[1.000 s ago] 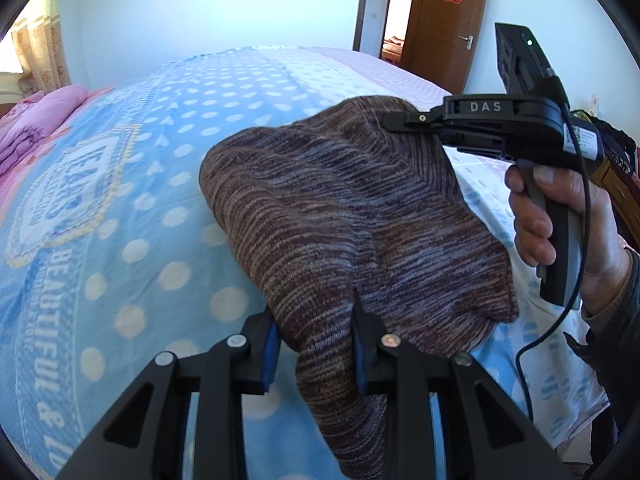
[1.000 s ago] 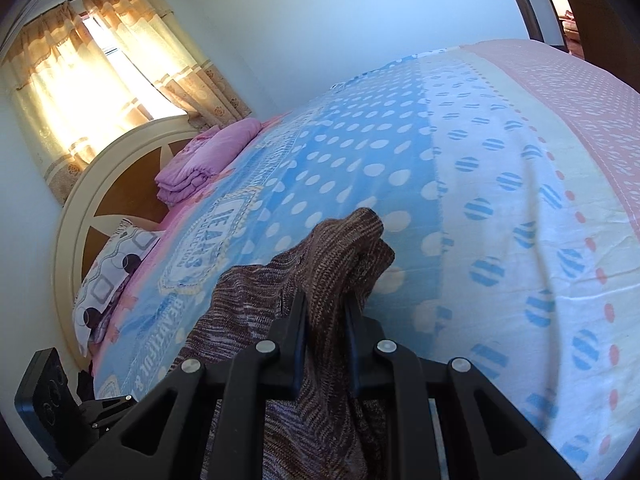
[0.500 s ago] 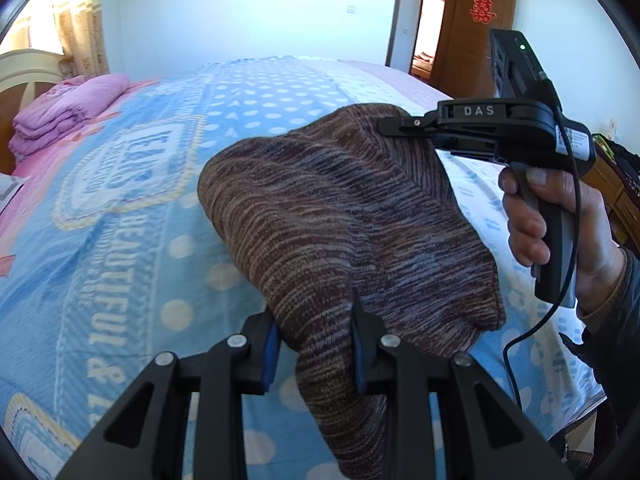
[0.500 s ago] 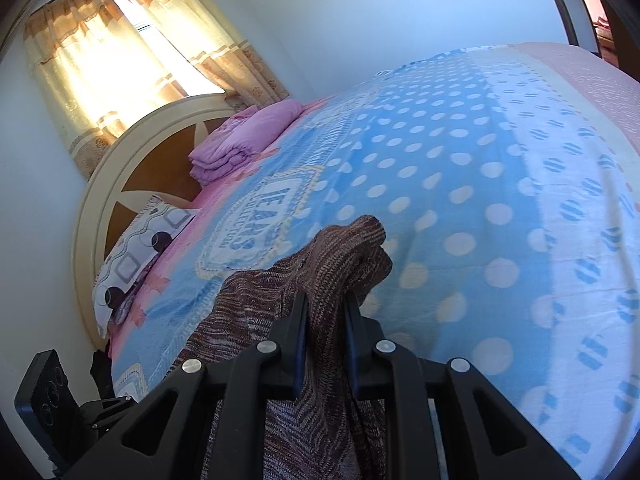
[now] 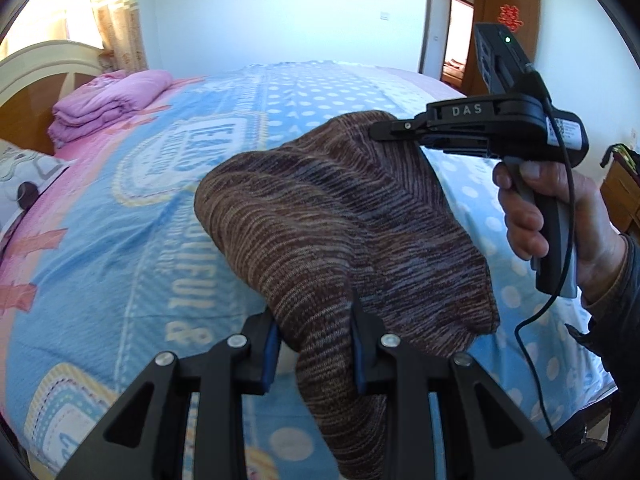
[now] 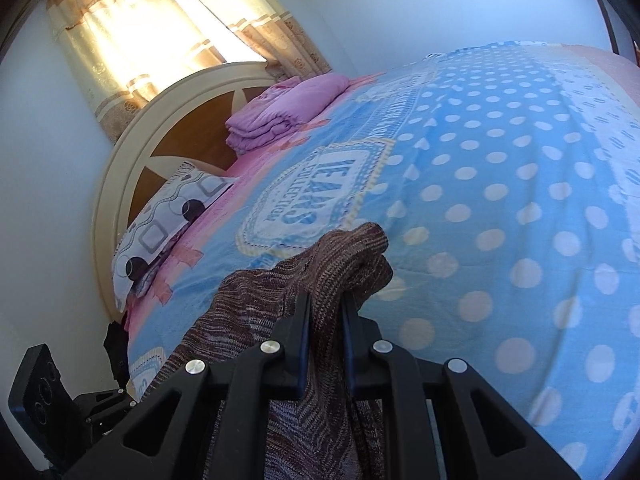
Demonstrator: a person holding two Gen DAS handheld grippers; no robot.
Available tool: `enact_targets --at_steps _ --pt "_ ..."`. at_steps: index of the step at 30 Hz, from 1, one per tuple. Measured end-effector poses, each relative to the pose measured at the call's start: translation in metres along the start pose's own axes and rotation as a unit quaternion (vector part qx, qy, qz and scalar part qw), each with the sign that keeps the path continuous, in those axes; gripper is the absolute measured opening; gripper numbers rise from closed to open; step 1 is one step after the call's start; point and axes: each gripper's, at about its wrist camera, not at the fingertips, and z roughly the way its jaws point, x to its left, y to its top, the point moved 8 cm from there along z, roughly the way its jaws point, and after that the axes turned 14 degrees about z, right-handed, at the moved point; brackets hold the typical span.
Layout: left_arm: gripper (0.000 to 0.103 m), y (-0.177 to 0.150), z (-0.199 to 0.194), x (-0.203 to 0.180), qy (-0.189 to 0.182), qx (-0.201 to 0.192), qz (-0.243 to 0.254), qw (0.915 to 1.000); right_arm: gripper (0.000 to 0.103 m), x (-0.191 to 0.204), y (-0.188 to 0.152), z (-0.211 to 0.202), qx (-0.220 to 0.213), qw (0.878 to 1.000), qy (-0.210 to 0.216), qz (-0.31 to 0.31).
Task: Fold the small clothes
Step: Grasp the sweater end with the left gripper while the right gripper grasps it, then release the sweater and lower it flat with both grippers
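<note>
A brown striped knit garment point(image 5: 340, 224) hangs in the air above the bed, stretched between both grippers. My left gripper point(image 5: 314, 336) is shut on its near edge, with cloth drooping below the jaws. My right gripper point(image 6: 326, 312) is shut on the far edge, a bunch of knit point(image 6: 352, 256) sticking out past the fingertips. In the left wrist view the right gripper point(image 5: 384, 132) reaches in from the right, held by a hand. The left gripper's body point(image 6: 60, 404) shows at the lower left of the right wrist view.
The bed point(image 5: 120, 240) has a blue cover with white dots and a printed badge point(image 6: 312, 196). A folded pink quilt point(image 5: 108, 104) and a patterned pillow point(image 6: 168, 208) lie by the headboard point(image 6: 132, 148). A wooden door point(image 5: 508, 28) stands at the back right.
Both grippers have swung with the garment toward the head of the bed; headboard, quilt and pillow have come further into view. Both grips are unchanged.
</note>
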Motion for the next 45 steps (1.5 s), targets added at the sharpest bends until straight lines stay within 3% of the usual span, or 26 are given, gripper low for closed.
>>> enact_targets --at_steps 6,14,29,35,41,43,45 --pt "0.03 -0.015 0.007 0.015 0.011 0.01 -0.002 0.9999 0.012 0.032 -0.006 0.02 0.008 1.0 0.011 -0.023" --pt "0.03 -0.029 0.003 0.031 0.012 0.013 -0.018 0.9997 0.012 0.042 -0.014 0.048 0.032 0.999 0.012 -0.024" --pt "0.031 -0.05 0.022 0.031 0.018 0.029 -0.026 0.9991 0.012 0.025 -0.014 0.076 0.051 0.998 -0.019 -0.023" --pt "0.043 -0.059 0.032 0.026 0.026 0.042 -0.014 0.9987 0.012 0.009 -0.017 0.088 0.057 0.997 -0.049 -0.022" --pt "0.049 -0.046 0.015 0.024 0.044 0.022 0.006 0.9988 0.014 -0.009 -0.024 0.093 0.057 0.994 -0.081 -0.034" --pt "0.069 -0.036 0.001 0.031 0.054 -0.003 0.0 0.9985 0.014 -0.004 -0.023 0.08 0.043 0.996 -0.071 -0.035" --pt "0.08 -0.027 -0.008 0.041 0.081 -0.031 -0.004 0.9962 0.02 0.005 -0.023 0.065 0.026 0.997 -0.061 -0.038"
